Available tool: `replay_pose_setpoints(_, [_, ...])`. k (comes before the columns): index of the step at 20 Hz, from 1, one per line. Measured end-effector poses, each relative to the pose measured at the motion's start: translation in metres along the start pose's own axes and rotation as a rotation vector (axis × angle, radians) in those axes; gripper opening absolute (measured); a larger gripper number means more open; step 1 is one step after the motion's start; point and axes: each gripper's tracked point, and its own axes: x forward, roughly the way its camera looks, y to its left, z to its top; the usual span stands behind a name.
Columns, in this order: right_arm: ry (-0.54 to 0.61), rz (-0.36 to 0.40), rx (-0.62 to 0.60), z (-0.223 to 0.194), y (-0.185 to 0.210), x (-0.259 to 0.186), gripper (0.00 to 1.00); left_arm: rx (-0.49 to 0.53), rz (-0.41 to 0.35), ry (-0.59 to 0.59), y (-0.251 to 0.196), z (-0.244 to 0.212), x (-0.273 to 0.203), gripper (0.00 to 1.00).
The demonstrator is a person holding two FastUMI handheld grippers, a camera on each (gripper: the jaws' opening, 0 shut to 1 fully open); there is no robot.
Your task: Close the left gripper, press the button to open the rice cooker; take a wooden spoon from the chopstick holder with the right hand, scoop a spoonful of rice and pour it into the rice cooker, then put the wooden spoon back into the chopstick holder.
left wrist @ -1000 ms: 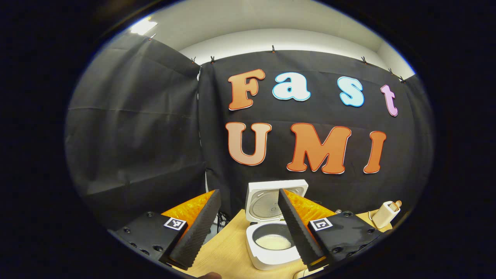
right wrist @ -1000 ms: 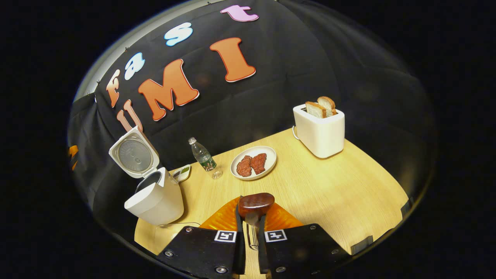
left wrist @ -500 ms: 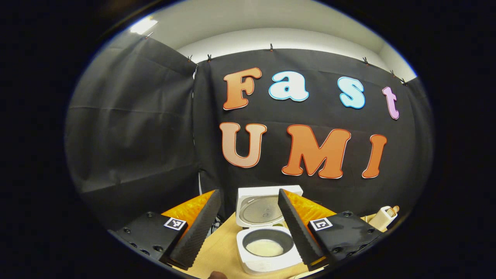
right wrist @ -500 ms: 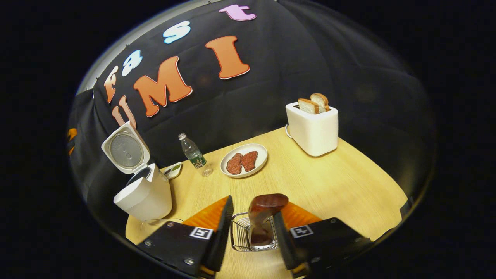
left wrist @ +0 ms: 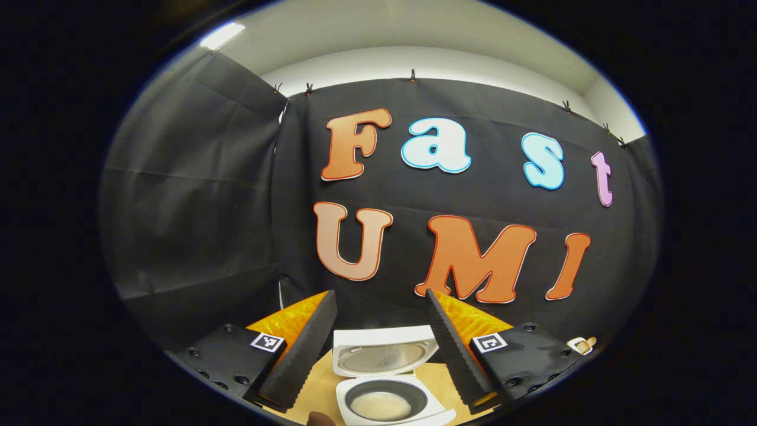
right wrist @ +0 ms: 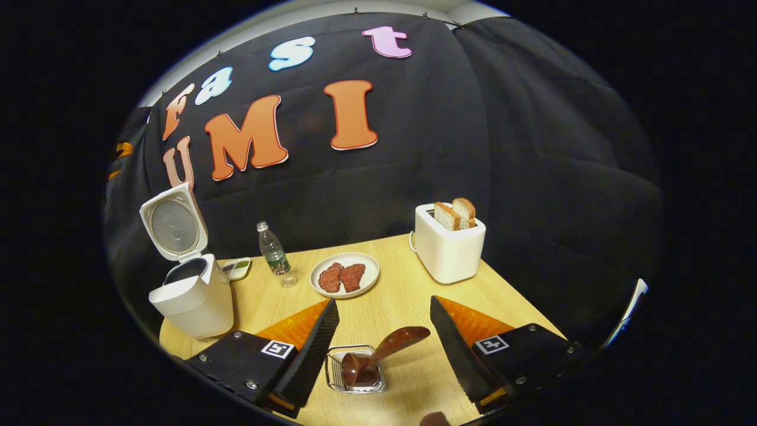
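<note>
1. Both grippers hold nothing: the right gripper [right wrist: 381,319] has its jaws spread wide, the left gripper [left wrist: 378,313] likewise
2. Wooden spoon [right wrist: 378,355] leans in the wire chopstick holder [right wrist: 336,373] on the table [right wrist: 408,296]
3. Rice cooker [right wrist: 192,296] stands lid-up at the table's left; rice [left wrist: 380,406] lies inside

We hold our left gripper [left wrist: 378,349] level, its fingers spread wide and gripping nothing. Our right gripper [right wrist: 381,349] tilts downward, its fingers likewise parted and bare.
</note>
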Motion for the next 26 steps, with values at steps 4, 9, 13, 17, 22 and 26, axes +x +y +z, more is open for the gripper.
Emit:
replay_pose_setpoints(4, [-0.029,-0.015,-0.022,0.016,0.005,-0.011,0.95,-0.020,-0.014,0.108,-0.009,-0.016,0.073,1.00])
replay_pose_setpoints(9, [-0.041,-0.025,-0.010,0.026,0.012,-0.021,0.95,0.102,-0.010,0.284,-0.018,-0.082,0.162,1.00])
replay_pose_setpoints(13, [-0.061,-0.033,-0.011,0.035,0.014,-0.031,0.95,0.080,-0.018,0.434,-0.026,-0.150,0.193,1.00])
replay_pose_setpoints(17, [-0.081,-0.052,0.004,0.043,0.011,-0.040,0.95,0.031,0.012,0.500,-0.018,-0.183,0.197,1.00])
replay_pose_setpoints(22, [-0.102,-0.035,0.034,0.051,0.018,-0.044,0.95,0.008,0.055,0.517,-0.004,-0.196,0.176,0.99])
replay_pose_setpoints(26, [-0.116,0.019,0.039,0.057,0.032,-0.048,0.95,0.000,0.045,0.529,-0.013,-0.207,0.135,1.00])
